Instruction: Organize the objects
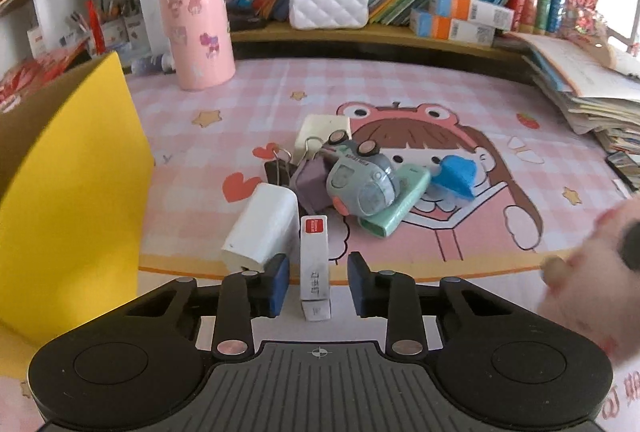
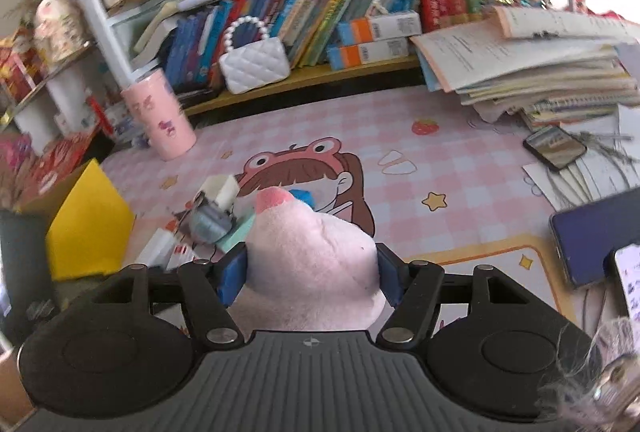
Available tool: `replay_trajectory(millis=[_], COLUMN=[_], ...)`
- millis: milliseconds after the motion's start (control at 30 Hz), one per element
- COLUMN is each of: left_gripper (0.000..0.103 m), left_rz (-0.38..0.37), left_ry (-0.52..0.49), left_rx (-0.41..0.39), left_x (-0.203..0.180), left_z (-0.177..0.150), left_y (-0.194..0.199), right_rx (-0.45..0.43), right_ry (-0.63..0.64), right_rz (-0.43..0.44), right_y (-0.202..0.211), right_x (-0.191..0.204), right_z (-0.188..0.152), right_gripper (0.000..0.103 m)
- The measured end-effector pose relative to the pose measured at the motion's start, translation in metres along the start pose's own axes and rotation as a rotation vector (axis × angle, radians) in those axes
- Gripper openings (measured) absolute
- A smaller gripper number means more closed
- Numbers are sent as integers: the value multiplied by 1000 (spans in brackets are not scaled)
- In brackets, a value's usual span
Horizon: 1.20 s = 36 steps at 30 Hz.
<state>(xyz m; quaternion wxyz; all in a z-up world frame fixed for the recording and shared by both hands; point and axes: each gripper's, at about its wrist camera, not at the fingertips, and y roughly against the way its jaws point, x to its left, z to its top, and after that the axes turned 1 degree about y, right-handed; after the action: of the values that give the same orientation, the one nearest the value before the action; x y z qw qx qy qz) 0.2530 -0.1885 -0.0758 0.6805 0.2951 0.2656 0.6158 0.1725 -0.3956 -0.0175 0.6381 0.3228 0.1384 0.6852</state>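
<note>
While my right claw [image 2: 312, 278] is clamped on a pink plush toy [image 2: 312, 264], both pads pressing its sides, I judge the task to be at an early stage. My left claw [image 1: 318, 284] has its jaws apart, straddling a small white box with a red label [image 1: 315, 264]; the pads do not touch it. Ahead of that claw, on the surface [image 1: 440, 103], the pile is unsorted: a white charger block [image 1: 262, 228], binder clips [image 1: 280, 167], a grey toy car [image 1: 360, 179], a mint case [image 1: 400, 203] and a blue piece [image 1: 456, 173]. A yellow-lined carton [image 1: 80, 191] stands left of the claw, the likely destination.
</note>
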Motion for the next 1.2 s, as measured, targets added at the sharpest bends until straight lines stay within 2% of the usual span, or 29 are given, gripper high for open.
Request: replay_trajectory(millis=[133,200,300,567,700,833,1200], left_gripper=[22,13,13,13,13,13,13], left_rz=[11,14,-13,-145,-177,-167,-80], left_ry=[2,-2,39,79,105,141,244], left_rx=[16,7,11,-53,-59,-61,-82], left_x=[-2,0,7,24,43,70,148], left_z=[-1,-3,-4,-17,-32,-50,-90], left_y=[-11,-10,-4,58,88,113,164], right_rx=[3,11,25,69,83,93,140], right_ry=[14,7,0,-22,7,37,140], right_rz=[11,6,-6,-24,-7,20,133], right_y=[6,9,11,12,15,20,26], right_x=[0,-2,-2,12,31,55,138], right_z=[-4,-6,-10,-21,-28,-35,-62], right_gripper=[63,63,63,63,63,63,63])
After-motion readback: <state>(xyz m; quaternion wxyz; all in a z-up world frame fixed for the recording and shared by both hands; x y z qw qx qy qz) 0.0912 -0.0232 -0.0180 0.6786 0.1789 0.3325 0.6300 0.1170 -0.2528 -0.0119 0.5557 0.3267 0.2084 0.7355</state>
